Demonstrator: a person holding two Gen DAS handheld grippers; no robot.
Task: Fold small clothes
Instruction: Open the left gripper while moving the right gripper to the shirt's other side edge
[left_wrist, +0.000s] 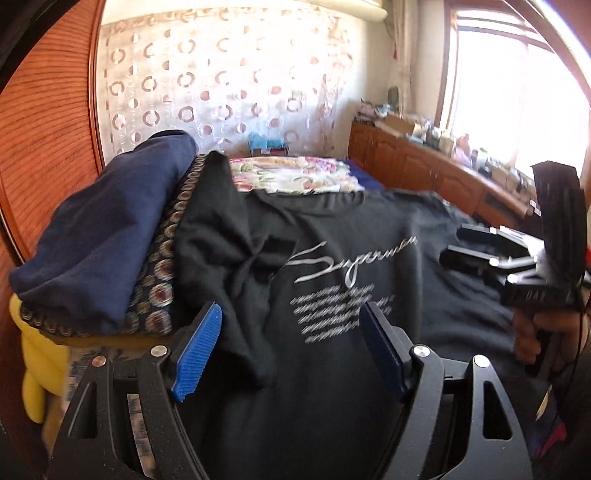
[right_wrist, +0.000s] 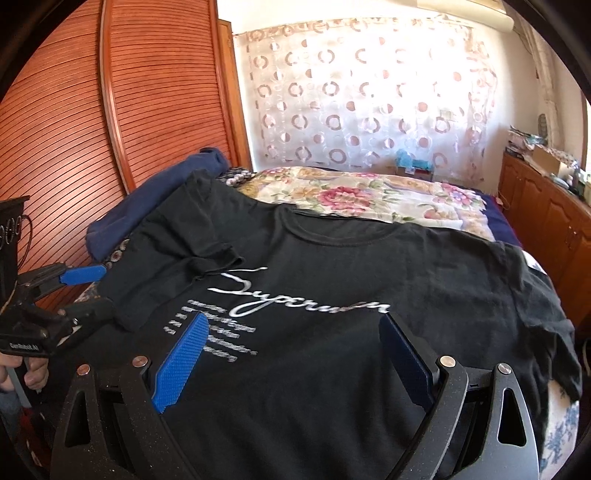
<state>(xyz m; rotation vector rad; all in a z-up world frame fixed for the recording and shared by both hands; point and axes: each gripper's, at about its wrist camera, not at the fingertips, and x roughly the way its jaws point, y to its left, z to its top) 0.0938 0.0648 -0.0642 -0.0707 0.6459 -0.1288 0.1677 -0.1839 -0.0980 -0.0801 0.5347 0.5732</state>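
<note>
a: where's the shirt?
b: the black t-shirt (right_wrist: 332, 295) lies spread front-up on the bed (right_wrist: 369, 192), white script across the chest, one sleeve folded in over it.
a: and the grippers?
b: the left gripper (left_wrist: 291, 347) hangs above the shirt with its jaws wide apart and nothing between them. the right gripper (right_wrist: 291, 358) is also spread wide over the chest, holding nothing.
a: what does only one view give?
b: the left view shows the right gripper from the side and the fingers (left_wrist: 528, 343) on its handle. the right view shows the far sleeve hanging off the bed edge.
a: anything around?
b: a navy garment (left_wrist: 107, 229) on a patterned cushion (left_wrist: 166, 266) touches the shirt's shoulder; a flowered quilt (right_wrist: 388, 199) lies beyond the collar.
</note>
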